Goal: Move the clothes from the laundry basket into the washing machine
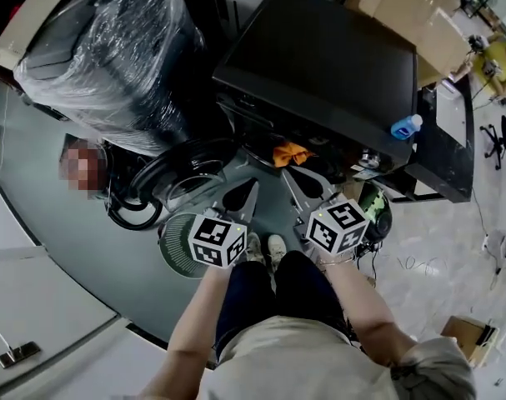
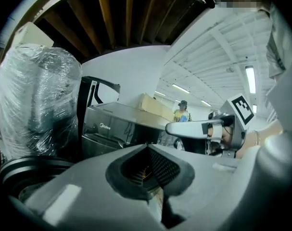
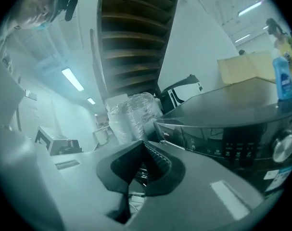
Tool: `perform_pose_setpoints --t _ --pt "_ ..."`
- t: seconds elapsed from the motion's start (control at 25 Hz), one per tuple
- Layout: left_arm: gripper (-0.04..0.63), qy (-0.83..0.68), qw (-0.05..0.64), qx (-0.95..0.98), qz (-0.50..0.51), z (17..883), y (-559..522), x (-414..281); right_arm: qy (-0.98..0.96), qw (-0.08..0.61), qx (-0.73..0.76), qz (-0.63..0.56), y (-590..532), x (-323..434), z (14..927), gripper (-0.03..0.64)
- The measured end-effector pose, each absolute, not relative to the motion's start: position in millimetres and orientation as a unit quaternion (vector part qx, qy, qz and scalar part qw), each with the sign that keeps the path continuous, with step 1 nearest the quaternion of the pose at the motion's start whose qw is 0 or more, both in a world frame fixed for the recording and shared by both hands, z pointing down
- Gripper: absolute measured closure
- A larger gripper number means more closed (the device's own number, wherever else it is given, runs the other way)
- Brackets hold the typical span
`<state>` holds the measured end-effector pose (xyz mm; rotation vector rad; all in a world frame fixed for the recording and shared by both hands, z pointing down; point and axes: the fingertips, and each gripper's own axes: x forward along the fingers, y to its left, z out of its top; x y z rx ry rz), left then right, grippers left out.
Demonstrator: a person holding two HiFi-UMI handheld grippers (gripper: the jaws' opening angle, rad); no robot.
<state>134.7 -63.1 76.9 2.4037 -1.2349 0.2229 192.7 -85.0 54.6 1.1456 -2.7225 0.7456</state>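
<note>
Left gripper [image 1: 246, 192] and right gripper [image 1: 296, 180] are held side by side at frame centre, jaws pressed together, nothing pinched. Orange garment [image 1: 292, 152] is noted at the washing machine [image 1: 336, 65] mouth. Laundry basket [image 1: 176, 242] sits lower left, presumably within reach for picking.

Beige shirt [image 1: 319, 358], perhaps navy trousers [image 1: 273, 294]

Grey-green floor [image 1: 61, 240], left side. On it: black washing machine [image 1: 319, 65] top middle, plastic-wrapped bundle [image 1: 111, 48] top left, green laundry basket [image 1: 176, 244] and white shoes [image 1: 265, 248] bottom middle.
</note>
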Motion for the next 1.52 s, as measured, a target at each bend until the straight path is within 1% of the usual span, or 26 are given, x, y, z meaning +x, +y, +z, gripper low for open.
perform_pose_setpoints --t 0.28,0.56,0.72,1.52 --pt "0.595 -0.398 0.193 0.893 0.087 34 -53 149 -0.910 0.063 0.342 0.224 -58 183 21 0.589" --pt "0.595 -0.453 0.147 0.875 0.086 7 -49 131 -0.921 0.051 0.341 0.181 -56 181 -14 0.589" --pt "0.595 -0.459 0.135 0.874 0.085 -2 -47 128 -0.923 0.049 0.344 0.164 -56 182 -26 0.589" --pt "0.595 -0.478 0.131 0.866 0.066 -9 -47 122 -0.930 0.057 0.336 0.140 -57 172 -27 0.589"
